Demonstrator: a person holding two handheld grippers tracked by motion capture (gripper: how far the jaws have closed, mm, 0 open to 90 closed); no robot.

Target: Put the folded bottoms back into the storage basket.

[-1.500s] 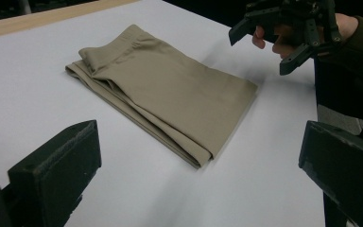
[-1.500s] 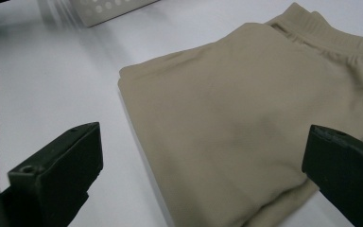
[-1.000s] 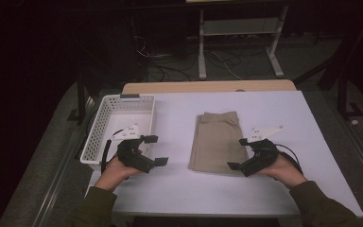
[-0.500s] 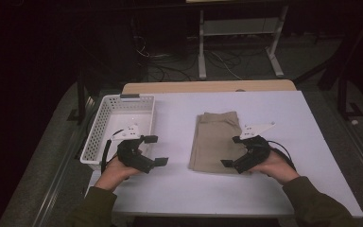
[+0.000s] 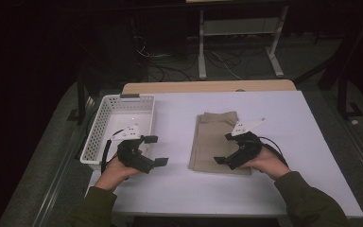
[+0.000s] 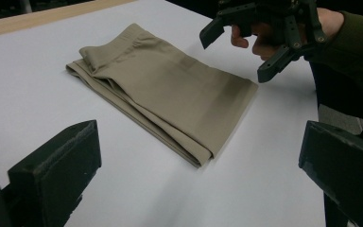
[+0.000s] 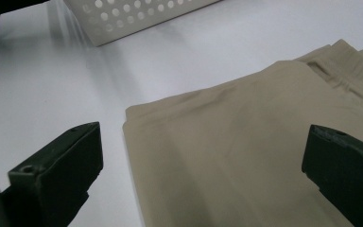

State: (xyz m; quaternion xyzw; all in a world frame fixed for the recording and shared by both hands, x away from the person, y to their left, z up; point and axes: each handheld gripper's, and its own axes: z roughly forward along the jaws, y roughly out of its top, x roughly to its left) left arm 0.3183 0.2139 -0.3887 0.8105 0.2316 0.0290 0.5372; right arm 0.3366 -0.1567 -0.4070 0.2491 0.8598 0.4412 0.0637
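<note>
- The white table [image 5: 264, 189] carries everything and is bare along its near edge.
- The white perforated basket [image 5: 101, 130] sits at the table's left edge, well apart from the folded trousers.
- The folded tan trousers [image 5: 212, 137] lie flat near the table's middle, waistband toward the far side; they serve as the landmark here.
- The right gripper [image 5: 227, 149] hangs over the trousers' near right part, its jaws spread wide and holding nothing; in the right gripper view the tan cloth [image 7: 246, 151] lies between them.
- The left gripper [image 5: 155, 150] sits left of the trousers, between them and the basket, jaws spread wide and empty, pointed toward the cloth [image 6: 170, 90].
</note>
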